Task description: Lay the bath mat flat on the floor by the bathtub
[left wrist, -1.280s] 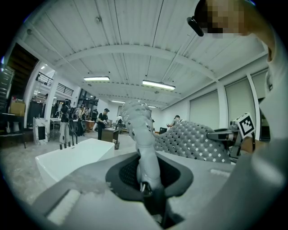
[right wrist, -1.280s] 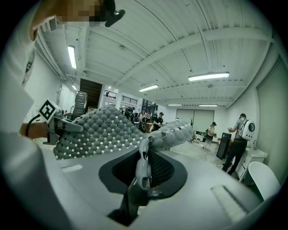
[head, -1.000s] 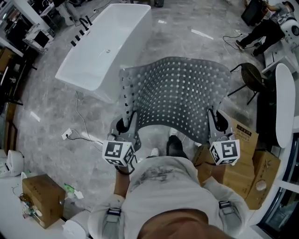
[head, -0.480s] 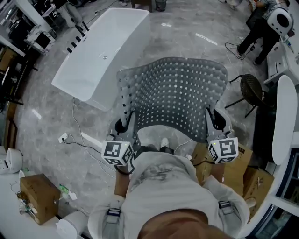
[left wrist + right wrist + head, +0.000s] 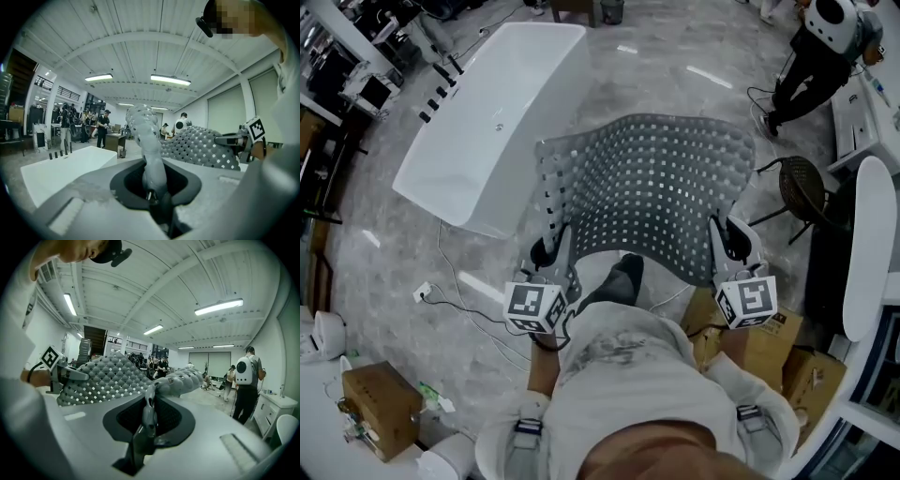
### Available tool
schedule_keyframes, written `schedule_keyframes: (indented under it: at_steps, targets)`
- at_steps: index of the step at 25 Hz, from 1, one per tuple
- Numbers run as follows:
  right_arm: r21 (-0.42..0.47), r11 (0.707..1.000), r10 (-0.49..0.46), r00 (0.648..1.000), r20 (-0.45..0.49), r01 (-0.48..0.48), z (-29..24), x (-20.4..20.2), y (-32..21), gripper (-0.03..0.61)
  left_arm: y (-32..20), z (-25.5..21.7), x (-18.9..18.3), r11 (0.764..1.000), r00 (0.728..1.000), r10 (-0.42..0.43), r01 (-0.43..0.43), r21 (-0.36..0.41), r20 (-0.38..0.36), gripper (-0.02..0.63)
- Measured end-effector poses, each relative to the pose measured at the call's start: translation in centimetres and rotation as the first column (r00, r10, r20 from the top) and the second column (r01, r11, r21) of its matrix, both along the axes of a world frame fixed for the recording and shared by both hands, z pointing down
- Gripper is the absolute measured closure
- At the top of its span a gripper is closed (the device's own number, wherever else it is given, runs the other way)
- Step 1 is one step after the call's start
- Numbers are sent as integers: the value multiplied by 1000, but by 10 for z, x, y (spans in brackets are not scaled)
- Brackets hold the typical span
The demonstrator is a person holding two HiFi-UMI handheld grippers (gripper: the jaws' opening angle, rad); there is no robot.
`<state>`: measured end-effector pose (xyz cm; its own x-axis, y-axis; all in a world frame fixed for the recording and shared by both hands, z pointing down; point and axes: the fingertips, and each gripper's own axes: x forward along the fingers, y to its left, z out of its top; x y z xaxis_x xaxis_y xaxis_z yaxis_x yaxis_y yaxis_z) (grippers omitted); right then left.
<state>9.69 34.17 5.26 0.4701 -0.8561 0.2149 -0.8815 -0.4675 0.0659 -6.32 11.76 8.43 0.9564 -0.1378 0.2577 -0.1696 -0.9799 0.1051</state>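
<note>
Head view shows the grey floor (image 5: 394, 272), and on it one white bathtub (image 5: 487, 122). One grey perforated bath mat (image 5: 652, 187) is held in the air just beside the bathtub. It is spread almost level and is not yet laid down. Two claws are counted. The left claw (image 5: 551, 251) is closed on the near corner of the mat on the bathtub side. The right claw (image 5: 733, 242) is closed on the near corner away from the bathtub. In each gripper view only a thin fold of the mat is pinched between the jaws.

Several things could go wrong from here. A corner could slip out, because so little material is gripped. The far edge, which is supported by nothing, could curl under when the mat is lowered, so that a fold remains. One white cable (image 5: 455, 267) lies on the floor near the bathtub and could be trapped beneath the mat. One foot (image 5: 623, 277) of the person is seen under the near edge and could be covered as well.
</note>
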Motion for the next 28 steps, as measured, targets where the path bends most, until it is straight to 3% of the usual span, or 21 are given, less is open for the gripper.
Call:
schedule_keyframes:
  at_steps: [7, 11, 13, 19, 28]
  targets:
    - [-14, 1000, 4, 1000, -23, -5, 0, -30, 12, 528, 12, 4, -35, 1000, 1000, 6, -6, 0, -24, 568]
    - [-33, 999, 11, 999, -32, -12, 1, -110, 38, 528, 36, 11, -117, 1000, 999, 8, -8, -16, -34, 568]
    - [-43, 999, -2, 999, -34, 1, 1, -121, 39, 528, 39, 15, -131, 1000, 999, -4, 4, -22, -32, 568]
    - [-58, 996, -67, 997, -31, 66, 8, -63, -1, 528, 7, 26, -84, 997, 998, -67, 67, -33, -18, 568]
    - [-82, 990, -115, 993, -39, 112, 10, -18, -37, 528, -15, 31, -48, 994, 995, -99, 98, -39, -4, 568]
